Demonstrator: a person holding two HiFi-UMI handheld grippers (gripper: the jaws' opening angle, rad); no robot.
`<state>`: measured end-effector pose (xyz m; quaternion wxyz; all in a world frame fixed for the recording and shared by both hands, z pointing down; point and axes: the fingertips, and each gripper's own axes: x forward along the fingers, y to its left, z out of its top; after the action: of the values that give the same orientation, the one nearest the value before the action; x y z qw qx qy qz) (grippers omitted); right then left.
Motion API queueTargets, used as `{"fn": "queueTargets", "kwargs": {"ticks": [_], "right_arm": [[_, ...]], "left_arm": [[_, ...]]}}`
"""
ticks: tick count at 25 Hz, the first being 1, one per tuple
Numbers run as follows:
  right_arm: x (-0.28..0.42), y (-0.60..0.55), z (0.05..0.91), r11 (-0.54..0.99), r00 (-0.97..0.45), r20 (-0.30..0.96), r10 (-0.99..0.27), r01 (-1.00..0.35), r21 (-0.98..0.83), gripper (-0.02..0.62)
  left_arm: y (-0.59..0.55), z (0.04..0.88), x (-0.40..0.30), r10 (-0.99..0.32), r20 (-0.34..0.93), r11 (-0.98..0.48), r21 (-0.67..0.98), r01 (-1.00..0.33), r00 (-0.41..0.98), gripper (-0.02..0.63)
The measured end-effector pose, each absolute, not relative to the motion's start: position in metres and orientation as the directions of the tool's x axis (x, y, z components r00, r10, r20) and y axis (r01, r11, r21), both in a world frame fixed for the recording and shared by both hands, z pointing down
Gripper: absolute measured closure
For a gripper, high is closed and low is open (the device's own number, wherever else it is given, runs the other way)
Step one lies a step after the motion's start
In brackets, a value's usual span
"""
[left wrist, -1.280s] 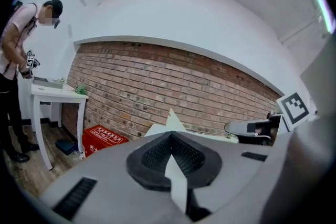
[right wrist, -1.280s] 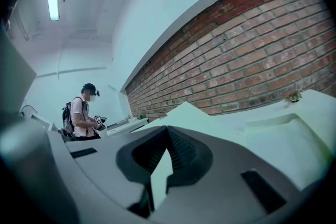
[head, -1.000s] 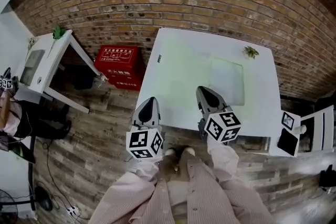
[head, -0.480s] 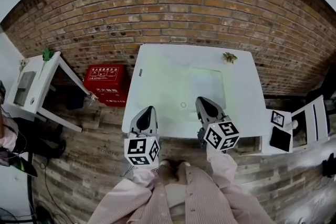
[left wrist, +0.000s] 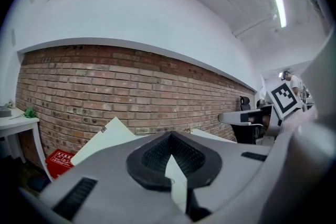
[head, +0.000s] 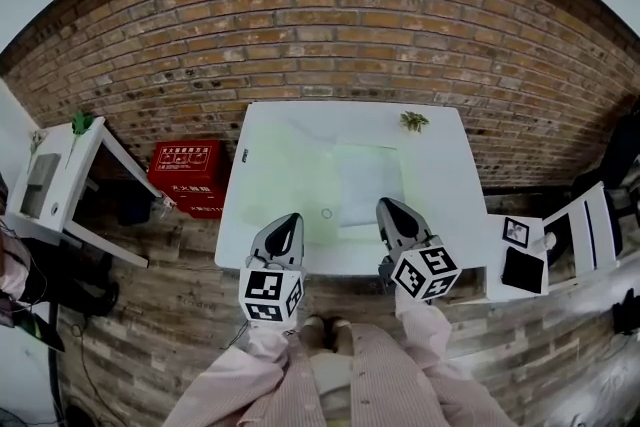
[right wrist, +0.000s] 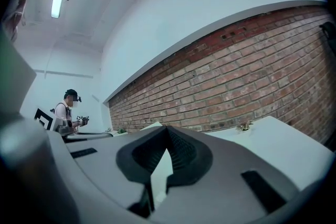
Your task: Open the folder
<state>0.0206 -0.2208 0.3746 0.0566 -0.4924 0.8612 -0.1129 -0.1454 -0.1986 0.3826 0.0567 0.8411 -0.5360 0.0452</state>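
Hovering over the near edge of the white desk (head: 440,165), the left tool (head: 284,223) and the right tool (head: 390,209) both have their jaws closed together on nothing. The folder (head: 368,177) lies flat and shut mid-desk, just beyond the right tool, untouched. The risk as I judge it is that a thin cover flush on a smooth top gives closed tips nothing to catch. A push could slide the whole folder toward the small plant (head: 411,121) at the far edge unless one tool pins it. The pale folder barely stands out; I cannot tell which side is the spine, and both tool views hide it behind their own bodies.
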Motion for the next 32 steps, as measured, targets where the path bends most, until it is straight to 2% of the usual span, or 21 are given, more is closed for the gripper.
{"fn": "queueTargets", "kwargs": {"ticks": [18,32], "right_arm": [[0.064,-0.207,0.369,0.436,-0.447,-0.012,-0.894,-0.866,-0.242,0.592],[0.066,-0.207,0.359,0.422,-0.424,-0.030,-0.905,-0.886,-0.191,0.592]], "left_arm": [[-0.203,0.375,-0.114,-0.853,0.149,-0.508,-0.022,-0.861,0.500,0.611],[-0.201,0.368,-0.138,-0.885,0.136,-0.454,-0.045,-0.890,0.444,0.611]]}}
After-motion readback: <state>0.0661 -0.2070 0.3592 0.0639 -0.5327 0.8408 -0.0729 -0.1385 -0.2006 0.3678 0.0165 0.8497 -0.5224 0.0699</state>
